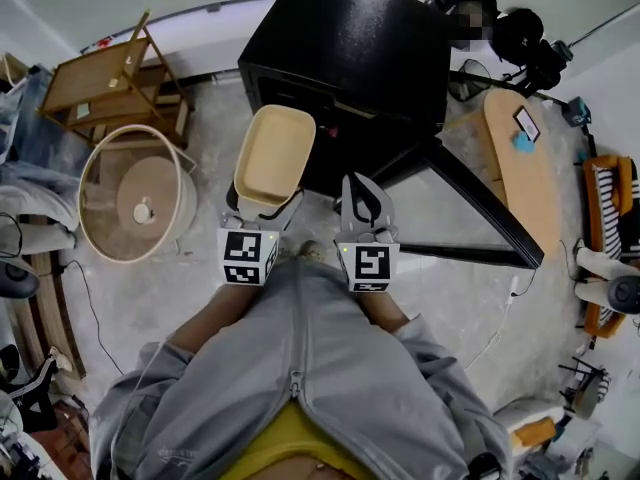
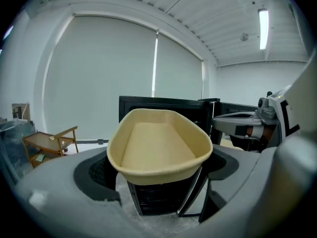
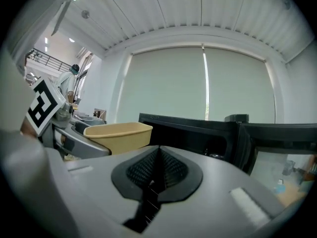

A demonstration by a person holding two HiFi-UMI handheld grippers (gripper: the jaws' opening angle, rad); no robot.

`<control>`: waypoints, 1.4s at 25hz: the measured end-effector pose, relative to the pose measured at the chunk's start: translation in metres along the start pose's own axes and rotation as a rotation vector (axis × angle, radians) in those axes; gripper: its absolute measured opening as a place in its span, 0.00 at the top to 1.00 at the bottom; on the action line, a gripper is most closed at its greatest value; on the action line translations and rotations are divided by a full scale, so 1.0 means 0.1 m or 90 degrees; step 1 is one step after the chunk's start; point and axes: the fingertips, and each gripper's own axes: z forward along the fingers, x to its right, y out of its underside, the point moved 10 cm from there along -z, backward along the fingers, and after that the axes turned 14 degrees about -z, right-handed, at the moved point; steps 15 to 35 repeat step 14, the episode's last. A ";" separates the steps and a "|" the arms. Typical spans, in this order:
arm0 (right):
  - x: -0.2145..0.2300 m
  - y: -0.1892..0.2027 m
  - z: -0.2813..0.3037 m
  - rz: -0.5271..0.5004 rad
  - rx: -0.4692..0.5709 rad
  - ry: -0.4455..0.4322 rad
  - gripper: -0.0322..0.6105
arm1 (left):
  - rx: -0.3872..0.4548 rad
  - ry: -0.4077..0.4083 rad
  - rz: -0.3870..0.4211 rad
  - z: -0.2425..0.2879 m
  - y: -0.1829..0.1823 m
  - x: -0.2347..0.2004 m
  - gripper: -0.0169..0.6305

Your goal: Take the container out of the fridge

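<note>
My left gripper [image 1: 262,204] is shut on the near end of an empty beige container [image 1: 273,154], held level in the air in front of the small black fridge [image 1: 350,58]. In the left gripper view the container [image 2: 158,145] fills the middle, its near wall pinched between the jaws, with the fridge [image 2: 163,108] behind it. The fridge door [image 1: 480,203] hangs open to the right. My right gripper [image 1: 362,200] is shut on nothing, beside the container and just in front of the fridge opening. From the right gripper view the container [image 3: 119,134] shows at the left.
A round white-rimmed basket [image 1: 135,206] stands on the floor to the left, with a wooden rack [image 1: 115,83] behind it. An oval wooden table [image 1: 525,168] with a phone on it is to the right of the fridge door. Cables run across the floor.
</note>
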 end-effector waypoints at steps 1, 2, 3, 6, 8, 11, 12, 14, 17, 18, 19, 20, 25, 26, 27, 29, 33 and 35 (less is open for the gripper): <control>-0.01 0.00 -0.01 0.001 0.000 0.000 0.95 | 0.000 0.001 0.001 -0.01 0.00 0.00 0.18; -0.01 0.00 -0.01 0.002 -0.001 0.000 0.95 | -0.001 0.002 0.001 -0.02 0.01 0.01 0.18; -0.02 0.01 -0.02 0.003 -0.002 -0.001 0.95 | -0.001 0.003 0.001 -0.03 0.01 0.01 0.18; -0.05 0.00 -0.05 0.001 -0.001 -0.003 0.95 | 0.000 0.007 0.002 -0.07 0.03 0.02 0.18; -0.08 -0.02 -0.07 -0.001 0.003 -0.003 0.95 | 0.003 0.008 0.002 -0.10 0.04 0.02 0.18; -0.10 -0.03 -0.10 -0.003 0.004 -0.003 0.95 | 0.000 0.006 0.001 -0.13 0.06 0.02 0.18; -0.11 -0.03 -0.11 -0.002 0.004 -0.003 0.95 | -0.001 0.006 0.001 -0.14 0.06 0.02 0.18; -0.11 -0.02 -0.14 0.000 0.003 -0.002 0.95 | -0.002 0.006 0.000 -0.16 0.07 0.03 0.18; -0.11 -0.02 -0.14 0.000 0.003 -0.002 0.95 | -0.002 0.006 0.000 -0.16 0.07 0.03 0.18; -0.11 -0.02 -0.14 0.000 0.003 -0.002 0.95 | -0.002 0.006 0.000 -0.16 0.07 0.03 0.18; -0.11 -0.02 -0.14 0.000 0.003 -0.002 0.95 | -0.002 0.006 0.000 -0.16 0.07 0.03 0.18; -0.11 -0.02 -0.14 0.000 0.003 -0.002 0.95 | -0.002 0.006 0.000 -0.16 0.07 0.03 0.18; -0.11 -0.02 -0.14 0.000 0.003 -0.002 0.95 | -0.002 0.006 0.000 -0.16 0.07 0.03 0.18; -0.11 -0.02 -0.14 0.000 0.003 -0.002 0.95 | -0.002 0.006 0.000 -0.16 0.07 0.03 0.18; -0.11 -0.02 -0.14 0.000 0.003 -0.002 0.95 | -0.002 0.006 0.000 -0.16 0.07 0.03 0.18; -0.11 -0.02 -0.14 0.000 0.003 -0.002 0.95 | -0.002 0.006 0.000 -0.16 0.07 0.03 0.18; -0.11 -0.02 -0.14 0.000 0.003 -0.002 0.95 | -0.002 0.006 0.000 -0.16 0.07 0.03 0.18; -0.11 -0.02 -0.14 0.000 0.003 -0.002 0.95 | -0.002 0.006 0.000 -0.16 0.07 0.03 0.18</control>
